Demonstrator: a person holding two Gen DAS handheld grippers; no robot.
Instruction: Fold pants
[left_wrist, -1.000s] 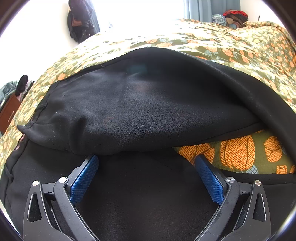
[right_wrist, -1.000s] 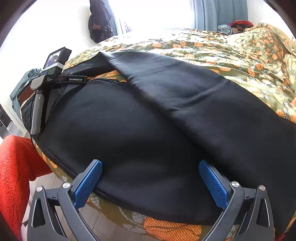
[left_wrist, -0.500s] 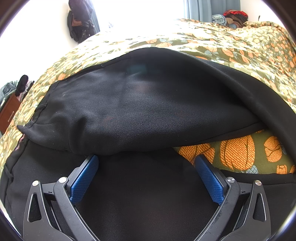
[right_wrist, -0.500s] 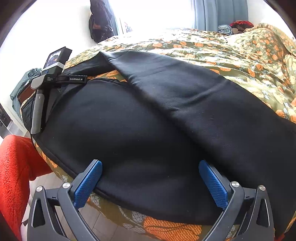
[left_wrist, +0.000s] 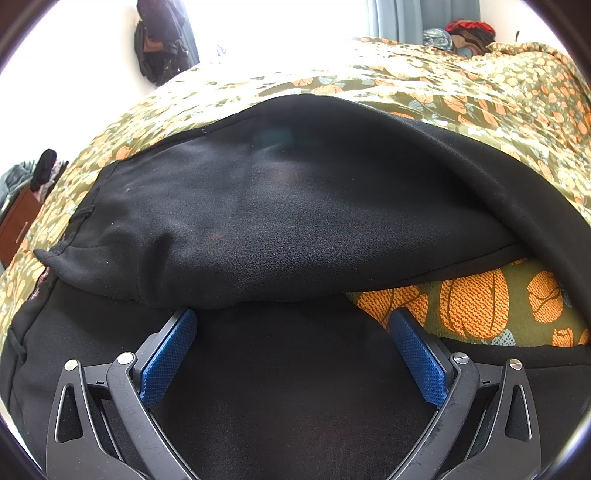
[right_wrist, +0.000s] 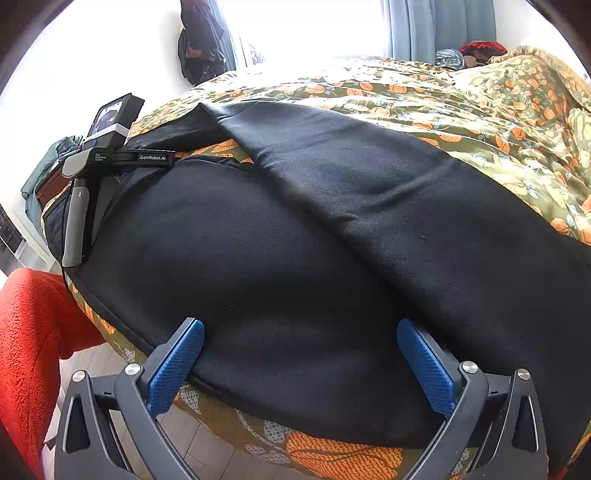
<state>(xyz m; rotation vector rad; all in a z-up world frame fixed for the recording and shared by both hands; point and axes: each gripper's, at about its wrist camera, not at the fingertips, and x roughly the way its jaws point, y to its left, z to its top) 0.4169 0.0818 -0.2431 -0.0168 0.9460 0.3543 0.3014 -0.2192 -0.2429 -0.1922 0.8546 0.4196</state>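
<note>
The olive-green quilted bedspread with an orange pumpkin-and-leaf print (right_wrist: 480, 110) covers the bed and carries everything. It looks soft and slightly puffy, so cloth dragged over it could bunch it, a risk near the bed's edge where the floor shows below.

The black, matte, fleece-like pants (right_wrist: 295, 258) lie spread on that bedspread, reaching to the near edge of the bed. One long panel (right_wrist: 406, 192) lies diagonally over the rest, and in the left wrist view a thick rounded fold (left_wrist: 295, 221) sits raised over a flat lower layer. The cloth is limp and heavy-looking; the raised fold could slump or a grip could take only one layer, leaving the fold crooked. Its colour hides seams and edges, so misjudging where a hem lies seems likely.

A red fuzzy sleeve (right_wrist: 29, 350) shows at the left of the right wrist view.

The left gripper (left_wrist: 291, 332) rests on the lower layer, jaws wide apart and holding nothing, its blue textured pads (left_wrist: 166, 362) at the fold's underside. The right gripper (right_wrist: 299, 343) is likewise wide open and empty over the pants' near hem; closing there might pinch bedspread too.
</note>
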